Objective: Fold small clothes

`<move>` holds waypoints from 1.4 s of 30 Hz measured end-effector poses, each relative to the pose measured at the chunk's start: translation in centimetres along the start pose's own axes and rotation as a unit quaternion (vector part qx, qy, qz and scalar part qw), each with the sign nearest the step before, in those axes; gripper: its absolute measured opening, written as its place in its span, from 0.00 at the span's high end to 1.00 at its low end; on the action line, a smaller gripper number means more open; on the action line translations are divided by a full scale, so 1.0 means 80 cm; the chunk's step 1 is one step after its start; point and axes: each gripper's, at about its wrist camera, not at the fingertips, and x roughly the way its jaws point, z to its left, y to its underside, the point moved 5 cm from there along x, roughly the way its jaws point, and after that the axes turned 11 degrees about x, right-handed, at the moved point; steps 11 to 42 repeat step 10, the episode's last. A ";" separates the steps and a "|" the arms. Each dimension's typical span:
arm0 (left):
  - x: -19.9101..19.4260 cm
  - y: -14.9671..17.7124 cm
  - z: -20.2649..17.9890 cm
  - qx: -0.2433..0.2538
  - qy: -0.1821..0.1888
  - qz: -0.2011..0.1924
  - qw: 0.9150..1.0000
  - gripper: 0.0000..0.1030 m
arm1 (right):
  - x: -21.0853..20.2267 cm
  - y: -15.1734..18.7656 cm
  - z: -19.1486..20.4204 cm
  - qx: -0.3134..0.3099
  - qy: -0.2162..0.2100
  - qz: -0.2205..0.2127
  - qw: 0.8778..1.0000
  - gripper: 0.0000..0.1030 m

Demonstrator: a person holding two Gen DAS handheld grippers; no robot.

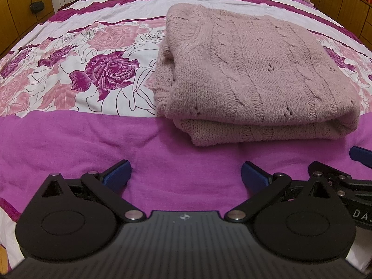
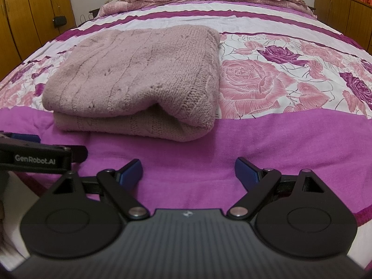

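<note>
A folded dusty-pink cable-knit sweater (image 1: 251,76) lies on the magenta rose-print bedspread (image 1: 69,139), ahead of the left gripper (image 1: 186,174) and right gripper (image 2: 188,171), both spread wide and empty.

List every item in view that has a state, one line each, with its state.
Left claw: open, empty, apart from the sweater.
Right claw: open, empty, apart from the sweater.
Pink knit sweater: folded in layers, lying flat on the bedspread.
Floral bedspread: spread over the bed, lightly wrinkled.

Pink knit sweater (image 1: 253,69) (image 2: 137,74) folded flat on bedspread (image 1: 69,134) (image 2: 279,127).
</note>
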 end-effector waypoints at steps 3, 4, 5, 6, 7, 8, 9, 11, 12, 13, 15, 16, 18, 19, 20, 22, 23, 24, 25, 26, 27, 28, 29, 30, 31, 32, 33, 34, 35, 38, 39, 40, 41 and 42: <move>0.000 0.000 0.000 0.000 0.000 0.000 1.000 0.00 | 0.000 0.000 0.000 -0.001 0.000 0.000 1.000 0.14; 0.001 0.000 0.001 0.001 0.000 0.000 1.000 0.00 | 0.000 0.000 0.000 -0.001 0.000 0.000 1.000 0.14; 0.001 0.000 0.001 0.000 0.000 0.000 1.000 0.00 | 0.000 0.000 0.000 -0.001 0.000 0.000 1.000 0.14; 0.001 0.000 0.001 0.000 0.000 0.000 1.000 0.00 | 0.000 0.000 0.000 0.000 0.000 0.000 1.000 0.14; 0.001 0.000 0.000 0.001 0.000 0.000 1.000 0.00 | 0.000 0.000 0.001 0.000 0.000 0.000 1.000 0.14; 0.001 -0.001 0.001 0.001 -0.001 0.000 1.000 0.00 | 0.000 0.000 0.000 0.000 0.000 0.000 1.000 0.14; 0.001 0.000 0.000 0.000 0.000 0.000 1.000 0.00 | 0.000 0.000 0.001 0.000 0.000 0.000 1.000 0.14; 0.001 0.000 0.000 0.001 0.000 0.000 1.000 0.00 | 0.000 0.000 0.001 0.000 0.000 0.000 1.000 0.14; 0.001 0.000 0.000 0.001 0.000 0.000 1.000 0.00 | 0.000 0.000 0.001 0.000 0.000 0.000 1.000 0.14; 0.001 0.000 0.000 0.001 0.000 0.000 1.000 0.00 | 0.000 0.000 0.001 0.000 0.000 0.000 1.000 0.14; 0.001 0.000 0.000 0.001 0.000 0.000 1.000 0.00 | 0.000 0.000 0.001 0.000 0.000 0.000 1.000 0.14; 0.001 0.000 0.000 0.001 0.000 0.000 1.000 0.00 | 0.000 0.000 0.001 0.000 0.000 0.000 1.000 0.14; 0.001 0.000 0.000 0.001 0.000 0.000 1.000 0.00 | 0.000 0.000 0.001 0.000 0.000 0.000 1.000 0.14; 0.001 0.000 0.000 0.001 0.000 0.000 1.000 0.00 | 0.000 0.000 0.001 0.000 0.000 0.000 1.000 0.14; 0.001 0.000 0.000 0.001 0.000 0.000 1.000 0.00 | 0.000 0.000 0.001 0.000 0.000 0.000 1.000 0.14; 0.001 0.000 0.000 0.001 0.000 0.000 1.000 0.00 | 0.000 0.000 0.001 0.000 0.000 0.000 1.000 0.14; 0.001 0.000 0.000 0.001 0.000 0.000 1.000 0.00 | 0.000 0.000 0.001 0.000 0.000 0.000 1.000 0.14; 0.001 0.000 0.000 0.001 0.000 0.000 1.000 0.00 | 0.000 0.000 0.001 0.000 0.000 0.000 1.000 0.14; 0.001 0.000 0.000 0.001 0.000 0.000 1.000 0.00 | 0.000 0.000 0.001 0.000 0.000 0.000 1.000 0.14; 0.001 0.000 0.000 0.001 0.000 0.000 1.000 0.00 | 0.000 0.000 0.001 0.000 0.000 0.000 1.000 0.14; 0.001 0.000 0.000 0.001 0.000 0.000 1.000 0.00 | 0.000 0.000 0.001 0.000 0.000 0.000 1.000 0.14; 0.001 0.000 0.000 0.001 0.000 0.000 1.000 0.00 | 0.000 0.000 0.001 0.000 0.000 0.000 1.000 0.14; 0.001 0.000 0.000 0.001 0.000 0.000 1.000 0.00 | 0.000 0.000 0.001 0.000 0.000 0.000 1.000 0.14; 0.001 0.000 0.000 0.001 0.000 0.000 1.000 0.00 | 0.000 0.000 0.001 0.000 0.000 0.000 1.000 0.14; 0.001 0.000 0.000 0.001 0.000 0.000 1.000 0.00 | 0.000 0.000 0.001 0.000 0.000 0.000 1.000 0.14; 0.001 0.000 0.000 0.001 0.000 0.000 1.000 0.00 | 0.000 0.000 0.001 0.000 0.000 0.000 1.000 0.14; 0.001 0.000 0.000 0.001 0.000 0.000 1.000 0.00 | 0.000 0.000 0.001 0.000 0.000 0.000 1.000 0.14; 0.001 0.000 0.000 0.001 0.000 0.000 1.000 0.00 | 0.000 0.000 0.001 0.000 0.000 0.000 1.000 0.14; 0.001 0.000 0.000 0.001 0.000 0.000 1.000 0.00 | 0.000 0.000 0.001 0.000 0.000 0.000 1.000 0.14; 0.001 0.000 0.000 0.001 0.000 0.000 1.000 0.00 | 0.000 0.000 0.001 0.000 0.000 0.000 1.000 0.14; 0.001 0.000 0.000 0.001 0.000 0.000 1.000 0.00 | 0.000 0.000 0.001 0.000 0.000 0.000 1.000 0.14; 0.001 0.000 0.000 0.001 0.000 0.000 1.000 0.00 | 0.000 0.000 0.001 0.000 0.000 0.000 1.000 0.14; 0.001 0.000 0.000 0.001 0.000 0.000 1.000 0.00 | 0.000 0.000 0.001 0.000 0.000 0.000 1.000 0.14; 0.001 0.000 0.000 0.001 0.000 0.000 1.000 0.00 | 0.000 0.000 0.001 0.000 0.000 0.000 1.000 0.14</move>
